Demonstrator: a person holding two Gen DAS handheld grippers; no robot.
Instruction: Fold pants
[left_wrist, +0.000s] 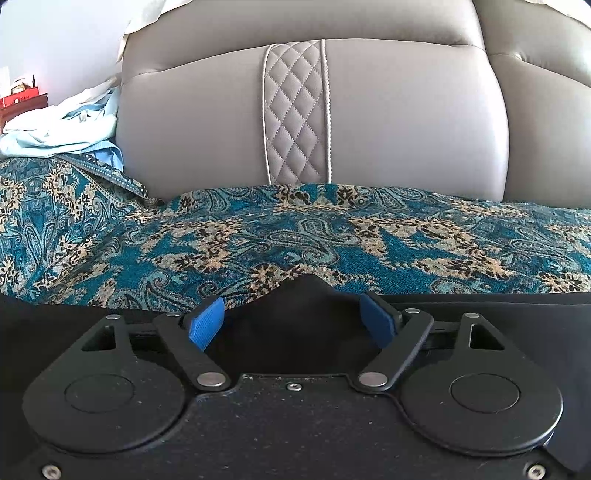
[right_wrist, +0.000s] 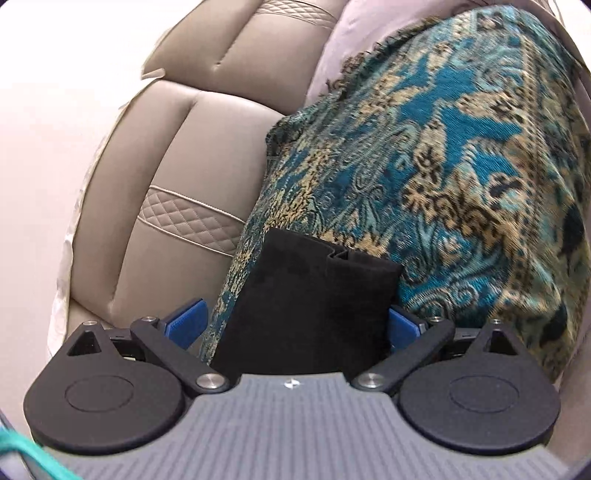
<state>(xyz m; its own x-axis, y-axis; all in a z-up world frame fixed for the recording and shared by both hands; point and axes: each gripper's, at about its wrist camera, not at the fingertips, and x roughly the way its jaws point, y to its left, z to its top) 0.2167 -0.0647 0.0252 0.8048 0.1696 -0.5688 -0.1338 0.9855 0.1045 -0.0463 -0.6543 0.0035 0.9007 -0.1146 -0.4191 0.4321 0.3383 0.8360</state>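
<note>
Bright soft daylight, fisheye bend at edges, right view motion-blurred, washed-out wall glare, faint shadows

A taupe leather sofa (left_wrist: 388, 122) fills the left wrist view, its back cushion split by a diamond-quilted strip (left_wrist: 295, 110) with pale piping. A teal and beige paisley throw (left_wrist: 258, 236) covers the seat. At ten o'clock lies crumpled pale blue cloth (left_wrist: 62, 129), with a red box (left_wrist: 20, 99) behind it (label unreadable) against a bright white wall (left_wrist: 62, 40).
</note>
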